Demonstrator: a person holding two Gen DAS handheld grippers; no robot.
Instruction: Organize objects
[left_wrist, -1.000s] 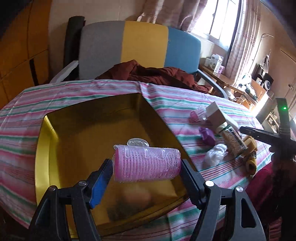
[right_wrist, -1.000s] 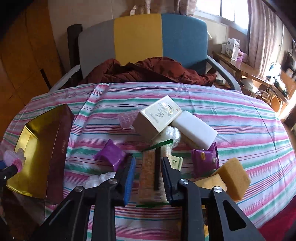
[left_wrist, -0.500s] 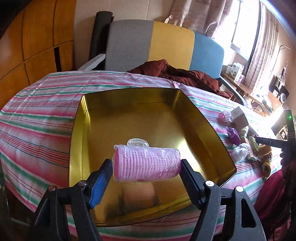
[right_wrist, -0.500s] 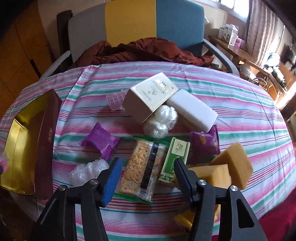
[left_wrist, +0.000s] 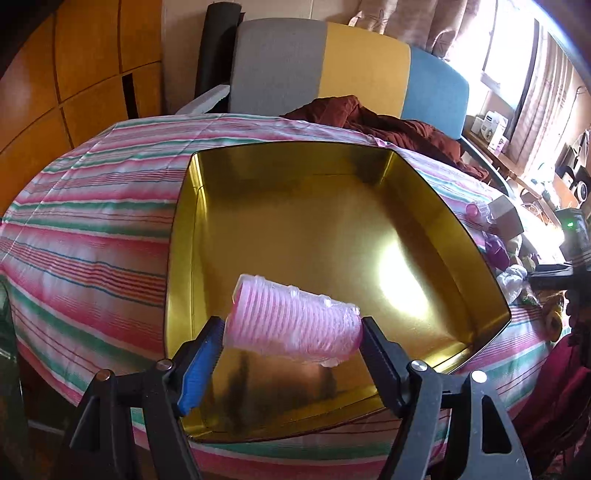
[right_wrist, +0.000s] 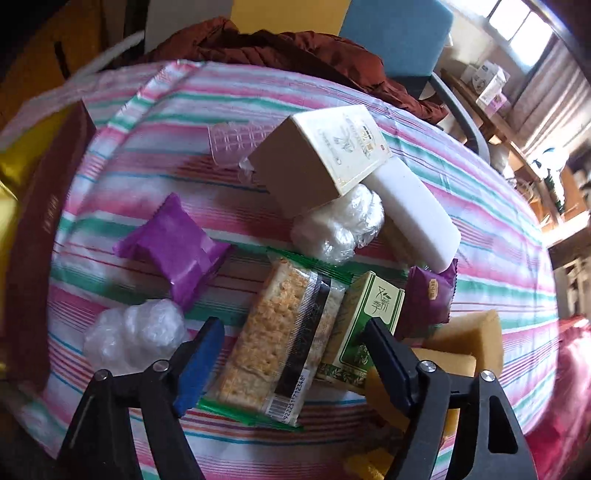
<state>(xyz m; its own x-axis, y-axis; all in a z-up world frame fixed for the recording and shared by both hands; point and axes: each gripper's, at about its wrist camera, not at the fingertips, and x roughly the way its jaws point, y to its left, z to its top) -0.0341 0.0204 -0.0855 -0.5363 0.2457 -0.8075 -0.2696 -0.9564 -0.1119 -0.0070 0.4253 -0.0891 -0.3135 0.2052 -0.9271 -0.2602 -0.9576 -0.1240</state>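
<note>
- Striped pink, green and white cloth (left_wrist: 92, 229) covers the table, with a grey, yellow and blue chair (left_wrist: 332, 70) behind it at the top of the left wrist view.
- The pink hair roller (left_wrist: 291, 323) sits low in the centre of that view, tilted, its left end higher, over the gold tin tray (left_wrist: 184, 258).
- The left gripper (left_wrist: 291, 341) has its fingers at the roller's two ends; the roller looks loose and blurred, so I cannot tell whether it is clamped.
- The tray lies on the cloth, its floor bare and shiny.
- In the right wrist view the right gripper (right_wrist: 295, 339) stands wide apart, holding nothing, its fingers either side of a cracker packet (right_wrist: 284, 339).
- Just right of the packet lies a green box (right_wrist: 365, 321), touching it.
- A purple sachet (right_wrist: 177, 243) lies at centre left, with a clear plastic wad (right_wrist: 133, 336) below it.
- A beige box (right_wrist: 325, 158) leans on a white block (right_wrist: 413, 210) in the upper centre.
- Yellow sponges (right_wrist: 465, 339) sit at lower right.
- A dark red garment (right_wrist: 280, 48) is heaped on the chair.
</note>
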